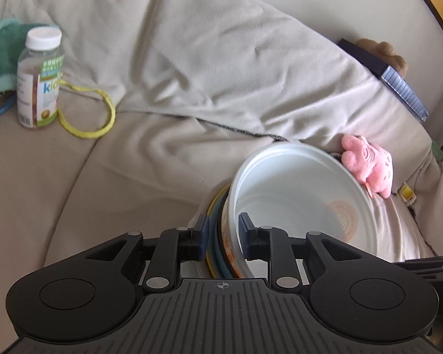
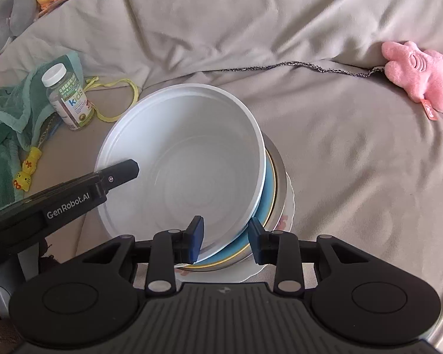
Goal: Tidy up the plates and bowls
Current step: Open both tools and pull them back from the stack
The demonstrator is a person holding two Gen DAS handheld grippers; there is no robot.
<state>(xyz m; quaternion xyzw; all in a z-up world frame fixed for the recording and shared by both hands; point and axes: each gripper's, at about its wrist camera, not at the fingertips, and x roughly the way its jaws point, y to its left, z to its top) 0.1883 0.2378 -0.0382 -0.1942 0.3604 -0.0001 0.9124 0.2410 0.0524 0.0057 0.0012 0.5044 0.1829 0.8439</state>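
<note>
**A:** On the sofa (image 2: 339, 147), why was the crockery sitting where it was?

**B:** You had gathered it all into one stack (image 2: 268, 177) on the soft cover, in front of the back cushion. Plates lay underneath and the white bowl (image 2: 186, 153) nested on top, mouth up. My reading is that nesting kept the pile compact. The cushioning gave it no firm footing, though, so the pile leaned a little.

**A:** And why were you holding it from two sides?

**B:** Probably to steady or carry the whole pile at once. Each tool straddled the rims, with one finger inside the white bowl and the other outside the plate edges.

**A:** How wide was each tool?

**B:** Both were narrow, spread little beyond the bundled rims. Your right tool (image 2: 226, 240) looked clenched on the stack at its near edge, with the pads against it on both sides. Your left tool (image 1: 223, 236) bracketed the rims on the opposite side, its outer pad close against the plate edges. I could not tell whether its inner pad pressed the bowl wall.
</note>
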